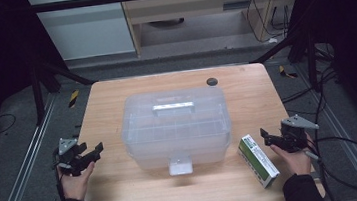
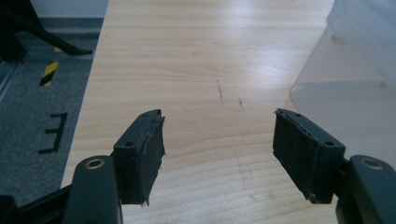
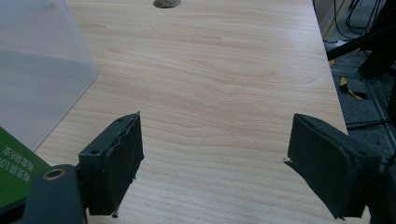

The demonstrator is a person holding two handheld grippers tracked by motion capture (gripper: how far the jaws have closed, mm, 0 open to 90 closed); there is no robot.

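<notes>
A clear plastic storage box with a lid, a top handle and a front latch stands shut in the middle of the wooden table. A green and white carton lies flat to the right of the box. My left gripper hovers at the table's left edge, open, nothing between its jaws; its own view shows bare wood and the box's corner. My right gripper is held just right of the carton, open and empty. The carton's green corner sits at the lower left of the right gripper view.
A small dark round spot marks the table's far edge, also visible as the spot in the right gripper view. Black frame legs stand on both sides. Cables trail on the floor at the right. Yellow-black tape marks the floor.
</notes>
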